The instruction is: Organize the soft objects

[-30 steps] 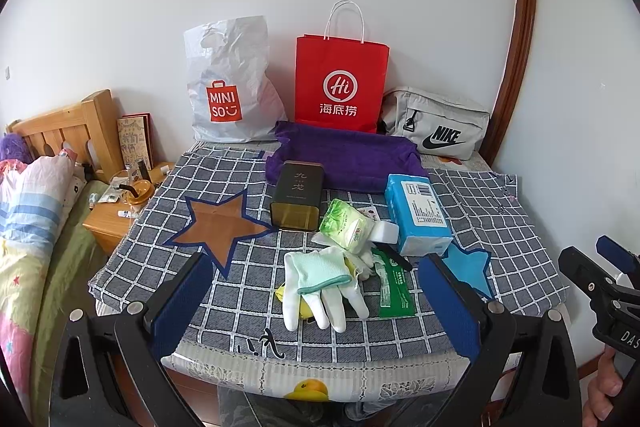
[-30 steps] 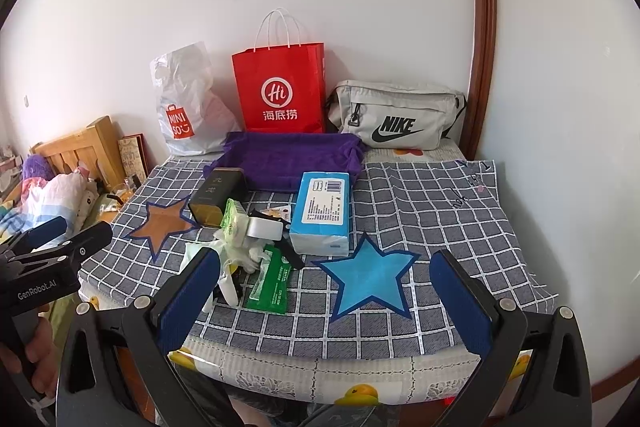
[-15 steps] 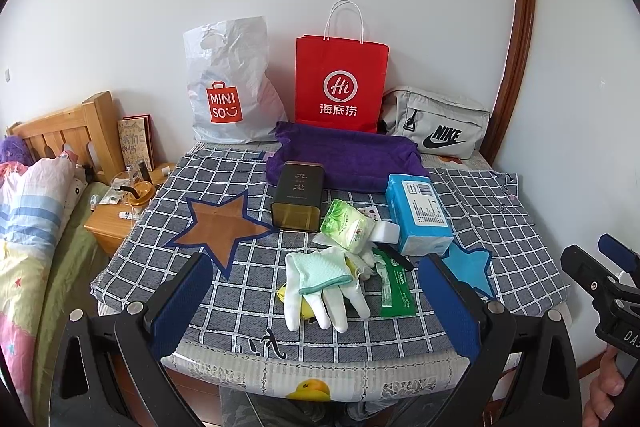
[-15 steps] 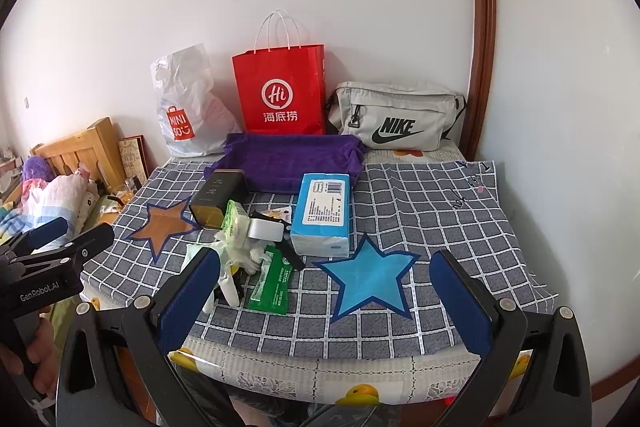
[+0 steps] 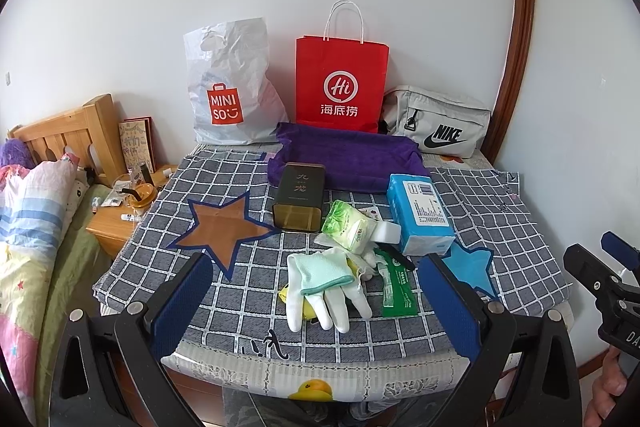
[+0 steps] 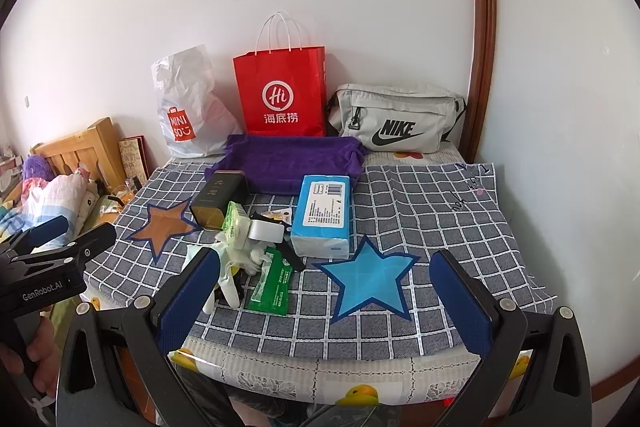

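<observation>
Both grippers hover level at the near edge of a bench covered with a grey checked cloth (image 5: 500,211), jaws spread wide and holding nothing.

From the left wrist camera, the left gripper (image 5: 320,303) points straight at the pile of soft things. A pair of white gloves (image 5: 324,283) with a mint cuff lies between the jaws, just ahead of the tips, fingers pointing back toward the camera. Just beyond the gloves, toward the right jaw, sit a green-and-white tissue pack (image 5: 348,229) and a flat green wipes packet (image 5: 396,287). Farther ahead stand a dark tea tin (image 5: 299,195) and a blue tissue pack (image 5: 420,213), with a folded purple towel (image 5: 348,157) behind them. Outside the left jaw is an orange star patch (image 5: 224,227). This view alone shows the gloves in full, plus something yellow under them that I cannot identify. The right gripper (image 5: 608,267) shows at the right edge, with fingers of the right hand (image 5: 604,391) below it.

From the right wrist camera, the right gripper (image 6: 324,295) points at a blue star patch (image 6: 370,277) lying between its jaws. The soft pile sits by its left jaw, which hides most of the gloves. This view shows more clearly a white tape dispenser (image 6: 266,231) with a black handle. The left gripper appears at the left edge, held by the left hand (image 6: 36,359).

Against the far wall stand a white Miniso bag (image 5: 228,87), a red paper bag (image 5: 340,83) and a grey Nike bag (image 5: 440,123).
</observation>
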`<state>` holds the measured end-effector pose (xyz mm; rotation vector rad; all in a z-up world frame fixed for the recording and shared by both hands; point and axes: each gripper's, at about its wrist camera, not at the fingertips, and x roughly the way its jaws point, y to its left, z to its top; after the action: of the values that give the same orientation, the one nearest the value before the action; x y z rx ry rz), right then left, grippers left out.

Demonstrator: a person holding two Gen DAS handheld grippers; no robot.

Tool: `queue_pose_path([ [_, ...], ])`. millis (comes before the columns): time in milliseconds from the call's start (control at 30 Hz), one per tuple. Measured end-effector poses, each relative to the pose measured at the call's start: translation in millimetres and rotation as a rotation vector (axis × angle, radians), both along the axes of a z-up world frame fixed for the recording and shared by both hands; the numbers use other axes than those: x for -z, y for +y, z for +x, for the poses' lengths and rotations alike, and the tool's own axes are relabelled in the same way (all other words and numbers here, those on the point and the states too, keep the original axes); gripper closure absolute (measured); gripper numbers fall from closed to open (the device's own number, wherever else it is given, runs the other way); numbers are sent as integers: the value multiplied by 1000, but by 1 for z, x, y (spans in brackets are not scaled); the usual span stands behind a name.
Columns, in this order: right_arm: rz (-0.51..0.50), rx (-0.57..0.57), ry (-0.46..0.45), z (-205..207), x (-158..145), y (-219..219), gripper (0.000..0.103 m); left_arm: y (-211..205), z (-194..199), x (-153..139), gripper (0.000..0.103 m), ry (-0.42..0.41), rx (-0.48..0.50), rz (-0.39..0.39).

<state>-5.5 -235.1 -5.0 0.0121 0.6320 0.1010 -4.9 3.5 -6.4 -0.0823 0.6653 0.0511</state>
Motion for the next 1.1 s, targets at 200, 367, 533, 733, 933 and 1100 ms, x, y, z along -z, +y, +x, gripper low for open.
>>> queue_pose_path([
  [200,1,1,-4,-2,-1,-1,0,1,0,-1,0,0,2,4],
  [367,-1,-1,-6,-2,-1,0,0,1,0,0,0,1,0,4],
  [533,-1,-1,-8,-3,-2,1,0,1,0,-1,0,0,1,3],
  [733,1,-4,-10,-4,-2,0,0,0,1,-1,0,2,3,5],
  [933,3,-3,-12,-5,-2,0,0,-1,1,-1,0,2,0,7],
  [1100,4,-7,-14,-4,-3,0,0,-1,2,-1,0,7,7,-2],
])
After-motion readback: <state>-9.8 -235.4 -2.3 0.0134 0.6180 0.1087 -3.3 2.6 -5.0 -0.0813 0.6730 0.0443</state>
